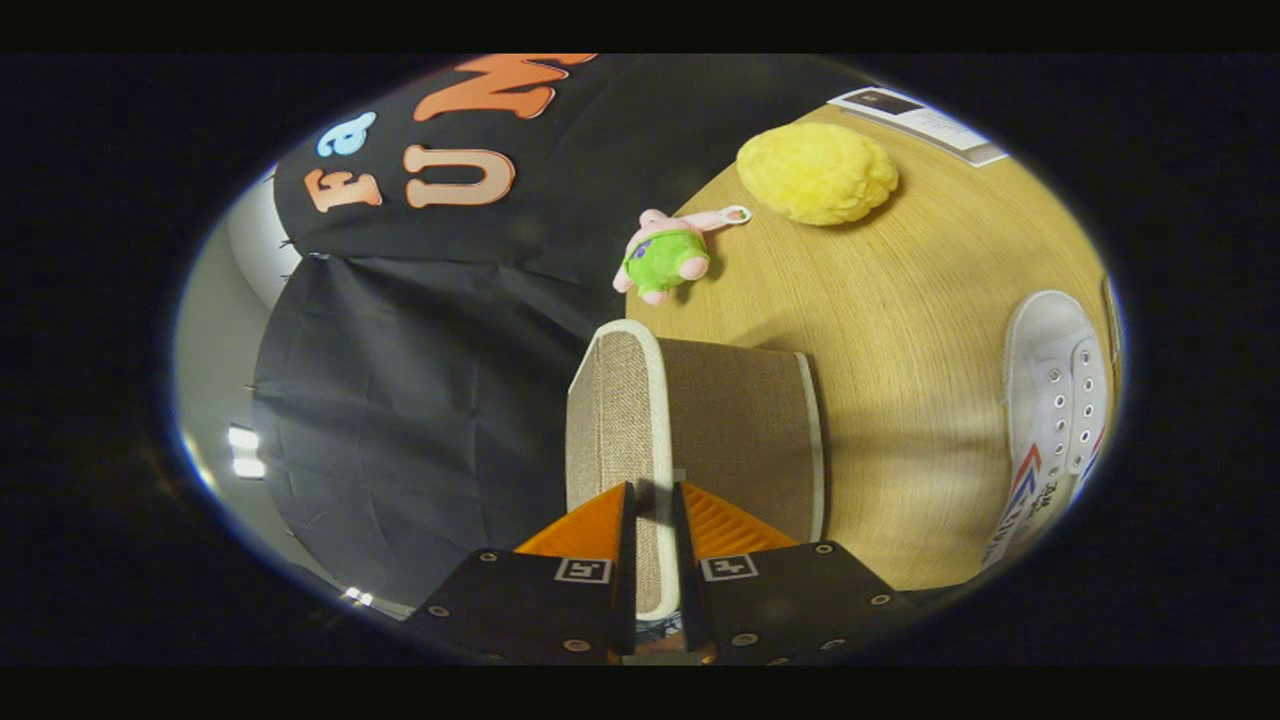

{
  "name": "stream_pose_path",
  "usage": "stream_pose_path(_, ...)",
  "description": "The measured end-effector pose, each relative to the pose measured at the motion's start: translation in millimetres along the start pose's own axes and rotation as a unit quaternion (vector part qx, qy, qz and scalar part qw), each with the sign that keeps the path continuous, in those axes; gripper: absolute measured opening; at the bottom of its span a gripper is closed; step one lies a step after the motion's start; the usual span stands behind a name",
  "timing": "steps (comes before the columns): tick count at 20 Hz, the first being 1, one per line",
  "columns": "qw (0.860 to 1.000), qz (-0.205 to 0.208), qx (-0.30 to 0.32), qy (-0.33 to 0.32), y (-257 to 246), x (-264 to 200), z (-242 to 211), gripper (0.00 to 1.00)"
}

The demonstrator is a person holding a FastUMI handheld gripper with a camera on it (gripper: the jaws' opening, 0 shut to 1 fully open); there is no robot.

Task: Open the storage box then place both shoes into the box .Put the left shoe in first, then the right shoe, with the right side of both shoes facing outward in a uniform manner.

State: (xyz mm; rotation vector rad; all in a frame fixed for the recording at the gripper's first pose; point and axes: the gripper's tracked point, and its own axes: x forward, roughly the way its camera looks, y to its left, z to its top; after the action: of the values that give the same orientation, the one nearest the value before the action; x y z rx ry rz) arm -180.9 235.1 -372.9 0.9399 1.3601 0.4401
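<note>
jaws (pixel 655 510) pinched shut on white-trimmed beige woven fabric box lid (pixel 640 420), lifted upright between them. white lace-up canvas shoe (pixel 1055 400) well off to one side. thin edge grip; lid could slip.

Gripper (pixel 655 500) fingers (pixel 590 525) clamped on box lid (pixel 625 420) rim

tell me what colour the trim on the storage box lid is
White trim edges the beige woven lid, clearest in the gripper view; gripper grips it.

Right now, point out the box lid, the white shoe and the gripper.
box lid (pixel 612 420): gripper view, woven panel.
white shoe (pixel 1052 372): gripper view, toe and lace area.
gripper (pixel 652 520): gripper view, between fingertips pinching the lid's rim.
</note>
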Motion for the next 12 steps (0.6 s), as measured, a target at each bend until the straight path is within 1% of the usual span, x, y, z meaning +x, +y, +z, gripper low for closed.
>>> stream_pose_path(1,1.0,0.015,0.007,-0.003,7.1,-1.5,1.9,0.17)
stream_pose_path(2,0.999,0.037,0.015,-0.005,17.7,-5.2,5.0,0.17)
stream_pose_path(3,0.999,0.05,0.017,-0.008,26.0,-5.0,8.7,0.17)
stream_pose_path(5,0.999,0.04,-0.008,-0.006,22.4,-1.3,8.4,0.17)
stream_pose_path(8,1.0,0.014,-0.02,0.016,8.1,11.0,-5.0,0.17)
stream_pose_path(10,0.999,0.008,-0.03,0.017,5.7,17.7,-6.1,0.17)
stream_pose_path(11,0.999,0.006,-0.032,0.018,5.9,21.4,-8.4,0.24)
stream_pose_path(12,0.999,0.003,-0.029,0.025,4.7,25.8,-11.4,0.29)
